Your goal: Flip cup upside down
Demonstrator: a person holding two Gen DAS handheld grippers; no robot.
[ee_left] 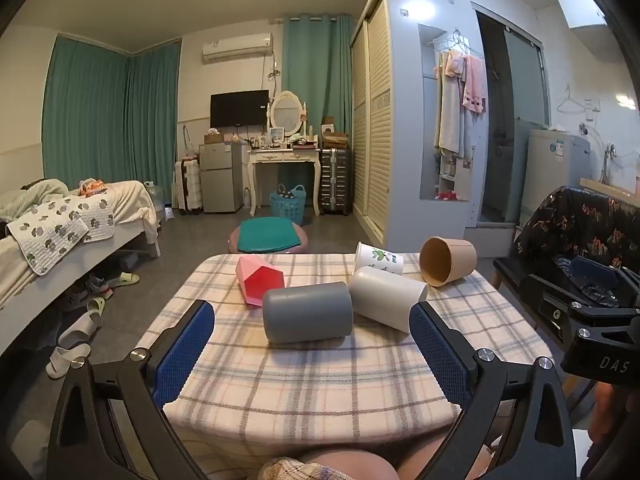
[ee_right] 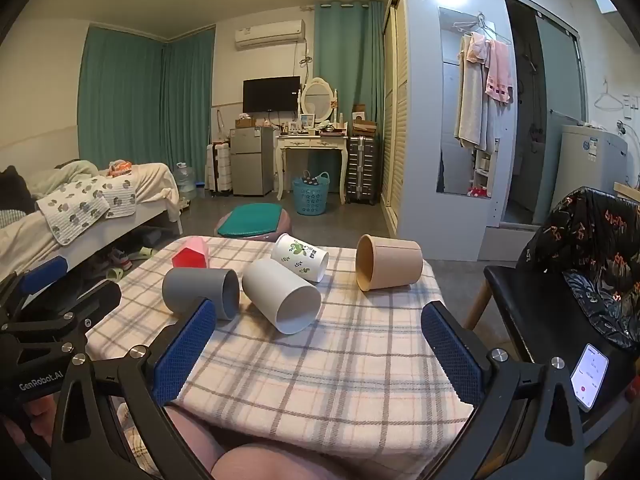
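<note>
Both grippers held with jaws spread wide, gripping nothing
Left gripper and right gripper are poised before a toppled grey cup on the checked tablecloth

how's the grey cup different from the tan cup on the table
The grey cup is straight-sided and matte grey; the tan cup is brown, tapered, with a thick rim. The grey cup lies nearer the grippers with its mouth toward the white cup; the tan cup lies apart at the far right of the table, its mouth facing left. The tan cup looks wider. Both lie on their sides, neither gripped.
</note>
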